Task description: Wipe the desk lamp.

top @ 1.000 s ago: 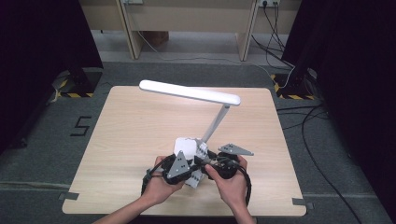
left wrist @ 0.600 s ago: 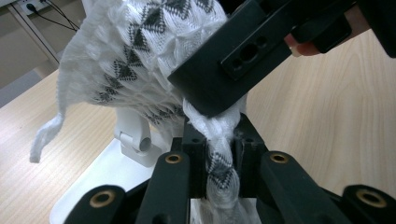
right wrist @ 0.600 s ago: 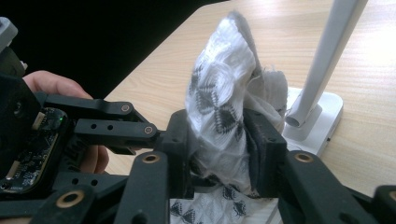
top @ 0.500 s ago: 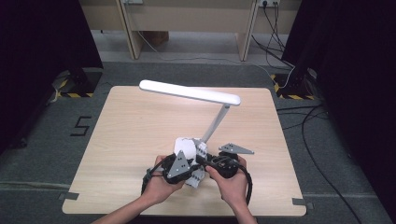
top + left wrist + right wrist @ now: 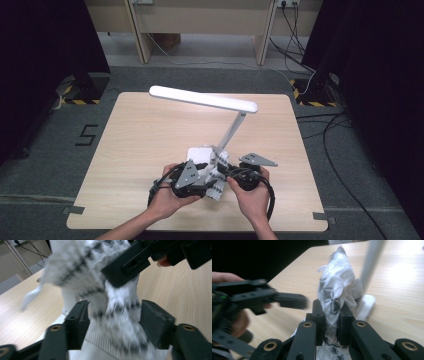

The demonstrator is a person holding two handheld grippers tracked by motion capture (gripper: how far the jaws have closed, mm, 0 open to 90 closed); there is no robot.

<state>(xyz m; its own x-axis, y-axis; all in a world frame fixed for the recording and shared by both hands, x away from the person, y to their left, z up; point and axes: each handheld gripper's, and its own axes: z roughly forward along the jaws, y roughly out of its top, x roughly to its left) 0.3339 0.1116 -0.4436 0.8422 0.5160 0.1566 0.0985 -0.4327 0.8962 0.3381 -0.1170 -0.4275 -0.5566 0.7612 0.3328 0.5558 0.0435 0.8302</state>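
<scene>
Handover of a white, black-patterned cloth [image 5: 216, 176] above the near tabletop [image 5: 140, 135], beside the desk lamp [image 5: 205, 99] base. Our right gripper [image 5: 331, 322] has just been closing and is clamped on the cloth; our left gripper [image 5: 113, 317] has just been opening, its jaws apart around the fabric. We judge that dragging the cloth could snag the lamp stem.
</scene>
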